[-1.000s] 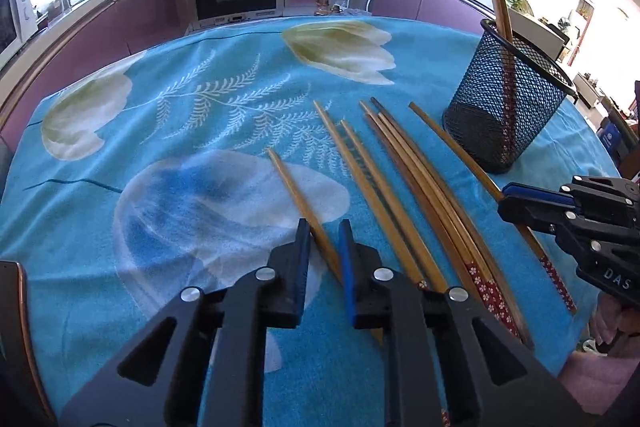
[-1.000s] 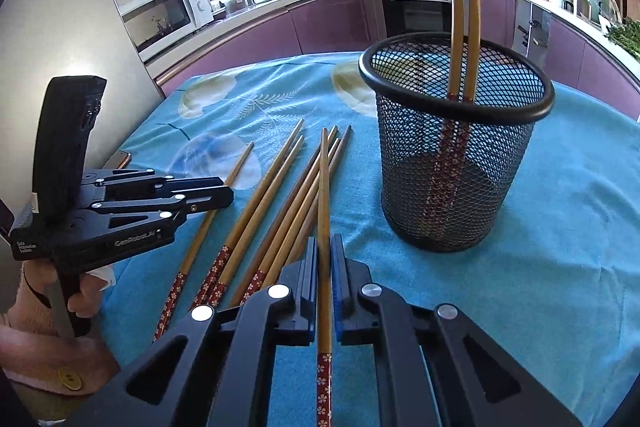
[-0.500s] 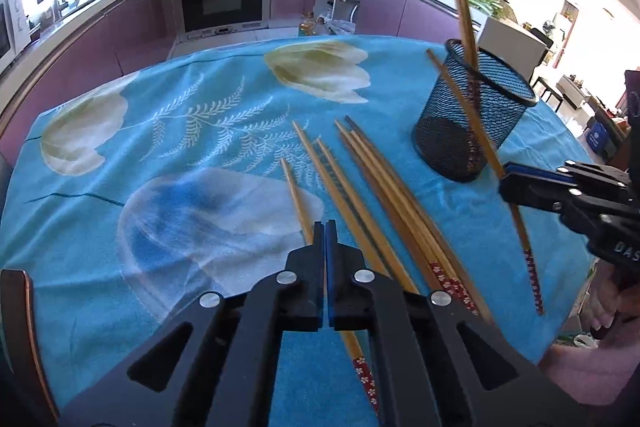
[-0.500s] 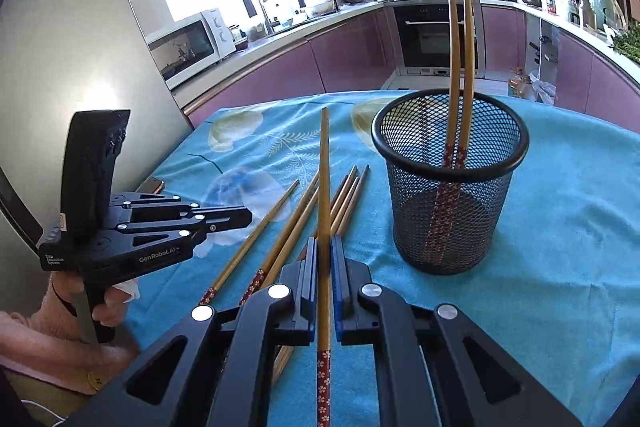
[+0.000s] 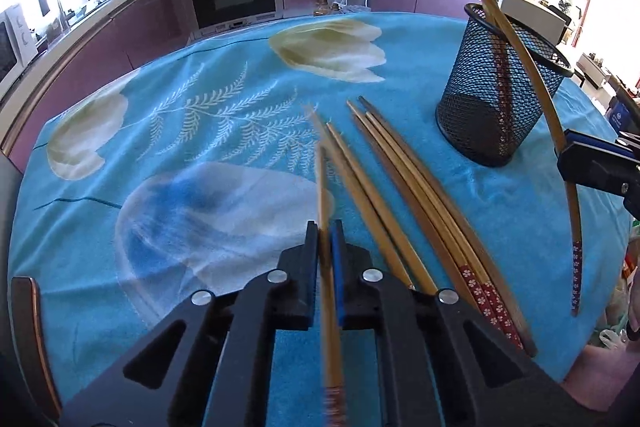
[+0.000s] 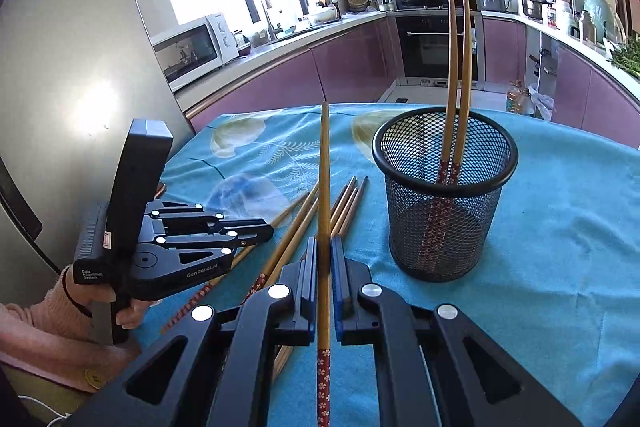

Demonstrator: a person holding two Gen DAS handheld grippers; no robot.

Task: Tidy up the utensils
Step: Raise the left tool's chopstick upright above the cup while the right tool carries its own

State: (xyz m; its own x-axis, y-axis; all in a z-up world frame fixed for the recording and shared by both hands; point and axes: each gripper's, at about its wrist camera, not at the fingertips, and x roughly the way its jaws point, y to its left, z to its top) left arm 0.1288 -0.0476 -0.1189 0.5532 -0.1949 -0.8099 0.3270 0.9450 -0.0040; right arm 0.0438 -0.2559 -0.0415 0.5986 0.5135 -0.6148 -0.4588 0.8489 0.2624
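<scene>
Two chopsticks are in hand at once over a kitchen surface draped in a blue floral cloth. The right tool is clenched on a bamboo chopstick near its red flowered end, the tip pointing up and away, apparently so it can be tipped into the black mesh holder standing just to its right. Two chopsticks already lean upright inside that holder, patterned ends down. The left tool grips a second chopstick between its jaws, its far end raised off the cloth and blurred; the grip sits toward the handle end, leaving the long tip free to steer. The remaining loose chopsticks lie fanned on the cloth between the left tool and the holder, near both but touching neither. Judged from this, the sorting is under way, with roughly half a dozen sticks yet to be collected.
</scene>
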